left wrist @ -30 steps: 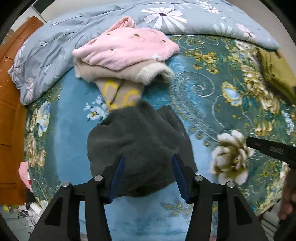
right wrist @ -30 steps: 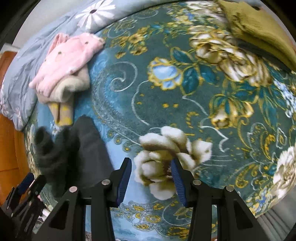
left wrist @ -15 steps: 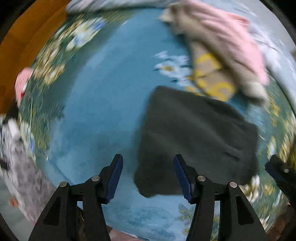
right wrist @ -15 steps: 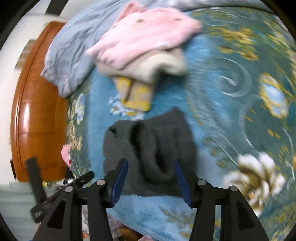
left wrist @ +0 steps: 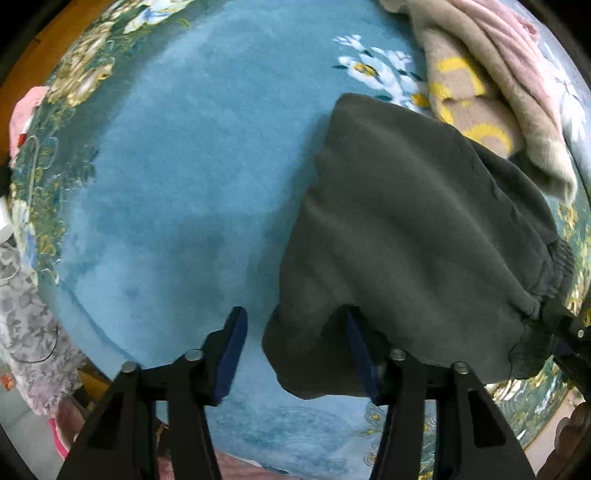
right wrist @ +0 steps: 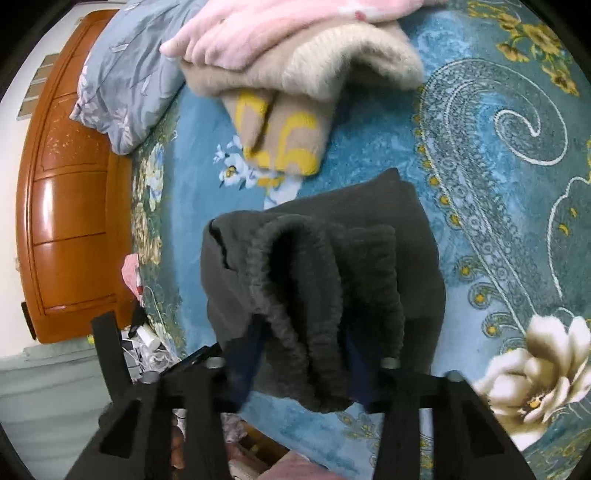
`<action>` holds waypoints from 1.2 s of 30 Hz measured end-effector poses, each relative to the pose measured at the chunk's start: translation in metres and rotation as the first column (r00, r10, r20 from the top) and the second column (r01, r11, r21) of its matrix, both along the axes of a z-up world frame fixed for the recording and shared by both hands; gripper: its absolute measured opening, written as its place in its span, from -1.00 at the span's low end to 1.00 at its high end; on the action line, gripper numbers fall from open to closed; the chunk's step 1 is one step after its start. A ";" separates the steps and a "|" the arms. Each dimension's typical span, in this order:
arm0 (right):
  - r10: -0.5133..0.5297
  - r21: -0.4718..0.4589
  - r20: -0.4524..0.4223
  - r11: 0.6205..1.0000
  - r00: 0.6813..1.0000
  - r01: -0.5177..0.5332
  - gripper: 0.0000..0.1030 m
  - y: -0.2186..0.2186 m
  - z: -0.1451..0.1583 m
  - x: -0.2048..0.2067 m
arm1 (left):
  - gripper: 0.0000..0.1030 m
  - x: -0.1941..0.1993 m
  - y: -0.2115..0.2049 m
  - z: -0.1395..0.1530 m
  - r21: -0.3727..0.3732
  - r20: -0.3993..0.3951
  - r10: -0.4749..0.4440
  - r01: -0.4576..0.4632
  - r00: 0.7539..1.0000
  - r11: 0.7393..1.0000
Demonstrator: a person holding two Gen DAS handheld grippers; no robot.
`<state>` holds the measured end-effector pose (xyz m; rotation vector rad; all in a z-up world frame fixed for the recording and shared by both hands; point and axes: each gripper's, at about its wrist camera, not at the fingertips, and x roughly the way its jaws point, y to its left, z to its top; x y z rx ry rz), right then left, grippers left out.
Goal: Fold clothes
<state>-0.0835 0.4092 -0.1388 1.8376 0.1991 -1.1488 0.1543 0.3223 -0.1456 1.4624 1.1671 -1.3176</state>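
A dark grey fleece garment [left wrist: 417, 236], soft and matte, with a gathered elastic waistband [right wrist: 306, 295], lies folded on the bed near its front edge. The bed wears a plush teal blanket [left wrist: 177, 184] patterned with cream and gold flowers and pale paisley scrolls.

The left gripper [left wrist: 295, 350] points down at the garment's near corner. Its two blue-padded fingers [left wrist: 231, 354] are closing, still apart, with a lobe of grey cloth between them; one pad sits against the fabric while the other stands clear over bare blanket. The right gripper [right wrist: 299, 362] meets the waistband end: its fingers [right wrist: 245, 363] are closing on the bunched elastic roll, which fills the gap between them and drapes over their tips (the pads look pressed into it on both sides).

Farther up the bed lies one stack of three folded garments: a pink fleece top [right wrist: 280, 26] uppermost, a fuzzy cream sweater [right wrist: 332, 62] under it, and a beige knit with yellow lettering [right wrist: 284, 140] at the bottom, just beyond the grey garment.

Only the right wrist view shows the glossy orange-brown wooden headboard [right wrist: 62, 206] and the grey-blue floral quilt [right wrist: 125, 77] at the head of the bed. Only the left wrist view shows the garment's flat folded face and a grey floral cloth [left wrist: 26, 317] hanging past the bed's edge.
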 end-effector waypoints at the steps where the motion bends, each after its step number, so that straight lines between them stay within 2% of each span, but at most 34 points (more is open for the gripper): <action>1: 0.006 -0.019 -0.004 1.000 1.000 -0.006 -0.57 0.001 0.004 -0.001 | -0.31 -0.003 0.001 0.001 0.003 -0.016 -0.018 0.018 1.000 1.000; 2: 0.008 -0.041 -0.008 0.999 1.000 -0.008 -0.61 0.003 0.010 -0.003 | -0.37 -0.010 0.004 0.004 0.003 -0.034 -0.054 0.054 0.998 0.999; 5: -0.030 -0.101 -0.030 0.994 0.999 0.027 -0.68 0.011 0.026 -0.018 | -0.37 -0.028 0.013 0.012 -0.009 -0.079 -0.157 0.157 0.984 0.988; 8: -0.075 -0.078 -0.045 0.994 0.996 0.071 -0.69 0.019 0.019 -0.033 | -0.37 -0.041 0.023 0.015 -0.018 -0.097 -0.225 0.224 0.970 0.974; 11: -0.071 0.002 -0.040 0.997 0.997 0.071 -0.69 0.023 -0.008 -0.036 | -0.35 -0.042 0.028 0.000 0.011 -0.036 -0.226 0.226 0.974 0.974; 12: -0.071 0.039 -0.031 0.997 0.997 0.072 -0.68 0.025 -0.019 -0.034 | -0.27 -0.039 0.028 -0.006 0.033 -0.021 -0.206 0.206 0.978 0.978; 14: -0.098 0.091 -0.004 0.991 0.995 0.098 -0.66 0.028 -0.033 -0.031 | -0.27 -0.034 0.026 -0.008 0.050 -0.032 -0.160 0.161 0.987 0.986; 18: -0.097 0.066 -0.012 0.993 0.995 0.098 -0.50 0.033 -0.017 -0.036 | -0.27 -0.032 0.020 0.014 0.020 -0.087 -0.135 0.137 0.987 0.990; 22: -0.075 0.000 -0.129 0.997 0.989 0.076 -0.50 0.030 0.021 -0.045 | -0.27 -0.037 0.015 0.044 -0.045 -0.157 -0.155 0.150 0.975 0.988; 24: -0.068 -0.061 -0.125 0.996 0.990 0.060 -0.50 0.022 0.035 -0.047 | -0.27 -0.046 0.013 0.052 -0.068 -0.185 -0.186 0.176 0.965 0.982; 28: 0.004 -0.118 -0.068 0.993 0.998 -0.012 -0.50 -0.009 0.030 -0.029 | -0.27 -0.070 0.011 0.038 -0.044 -0.208 -0.236 0.231 0.949 0.972; 31: -0.012 -0.051 -0.076 0.999 0.997 0.008 -0.54 -0.022 0.002 -0.028 | -0.27 -0.068 -0.007 0.007 -0.012 -0.156 -0.267 0.268 0.951 0.963; 36: -0.079 0.028 -0.031 0.996 0.996 0.080 -0.74 -0.024 -0.041 -0.039 | -0.27 -0.074 -0.015 -0.018 0.023 -0.140 -0.231 0.236 0.963 0.972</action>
